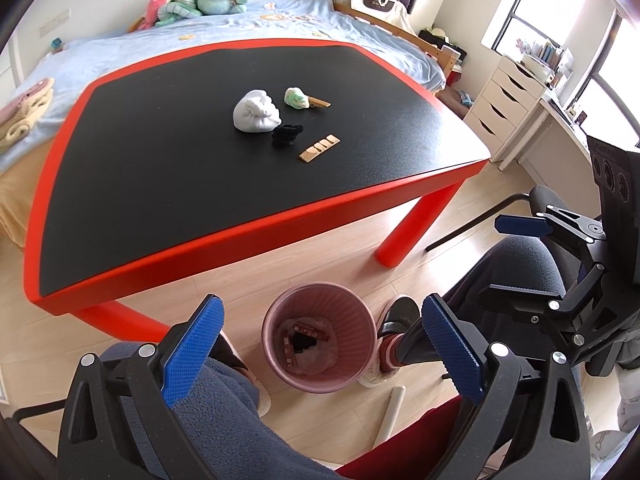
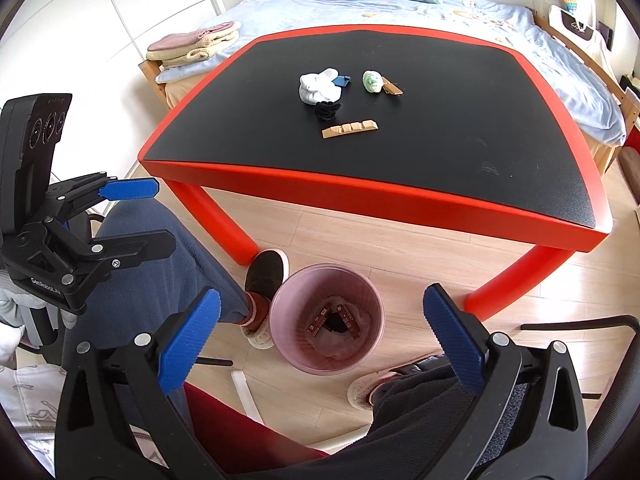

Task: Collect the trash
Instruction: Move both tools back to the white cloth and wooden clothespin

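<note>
A pink ribbed trash bin (image 1: pixel 319 344) (image 2: pixel 326 318) stands on the floor in front of the table and holds dark wrappers. On the black tabletop lie a white balled sock (image 1: pixel 256 111) (image 2: pixel 318 87), a green-white wad (image 1: pixel 296 98) (image 2: pixel 372 81), a black wad (image 1: pixel 287 135) (image 2: pixel 327 109) and a tan strip wrapper (image 1: pixel 319 149) (image 2: pixel 350 128). My left gripper (image 1: pixel 320 350) is open and empty above the bin. My right gripper (image 2: pixel 320 342) is open and empty above the bin too. Each gripper also shows from the side in the other view, the right one (image 1: pixel 520 256) and the left one (image 2: pixel 140 216).
The red-edged table (image 1: pixel 256 216) (image 2: pixel 400 204) stands before a bed (image 1: pixel 120 48) with plush toys and folded towels (image 2: pixel 192 44). White drawers (image 1: pixel 504 104) stand at right. The person's legs and shoes (image 2: pixel 266 270) flank the bin. A small blue item (image 2: pixel 343 80) lies behind the sock.
</note>
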Action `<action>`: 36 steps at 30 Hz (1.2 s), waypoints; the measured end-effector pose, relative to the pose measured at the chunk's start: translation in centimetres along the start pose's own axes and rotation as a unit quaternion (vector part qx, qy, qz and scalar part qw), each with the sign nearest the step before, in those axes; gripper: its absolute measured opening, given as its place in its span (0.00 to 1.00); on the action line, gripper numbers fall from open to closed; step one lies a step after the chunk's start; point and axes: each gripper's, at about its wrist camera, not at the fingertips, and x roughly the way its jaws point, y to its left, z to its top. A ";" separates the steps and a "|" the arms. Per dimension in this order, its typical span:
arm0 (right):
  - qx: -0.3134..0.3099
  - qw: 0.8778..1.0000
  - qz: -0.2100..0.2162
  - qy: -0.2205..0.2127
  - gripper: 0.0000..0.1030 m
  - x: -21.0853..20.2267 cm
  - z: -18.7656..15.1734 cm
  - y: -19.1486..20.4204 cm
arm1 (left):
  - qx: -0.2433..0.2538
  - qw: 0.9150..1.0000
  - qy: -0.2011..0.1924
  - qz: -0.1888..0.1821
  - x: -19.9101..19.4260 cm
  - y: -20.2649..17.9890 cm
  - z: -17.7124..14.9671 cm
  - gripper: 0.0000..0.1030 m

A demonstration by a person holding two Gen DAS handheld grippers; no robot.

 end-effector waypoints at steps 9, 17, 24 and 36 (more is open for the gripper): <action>0.000 1.000 0.001 0.002 0.97 0.0 0.0 -0.1 | -0.002 1.000 0.001 0.001 0.0 0.2 0.1 0.92; -0.001 1.000 0.002 0.001 0.97 0.1 0.4 0.0 | -0.007 1.000 0.001 -0.002 -0.1 0.3 0.3 0.92; -0.007 1.000 0.002 -0.011 0.97 -0.4 1.8 -0.4 | -0.008 1.000 -0.009 0.001 -0.4 0.8 1.4 0.92; -0.028 0.999 -0.009 -0.045 0.97 -1.5 6.7 -1.8 | -0.006 0.999 -0.036 0.008 -1.1 2.2 6.0 0.92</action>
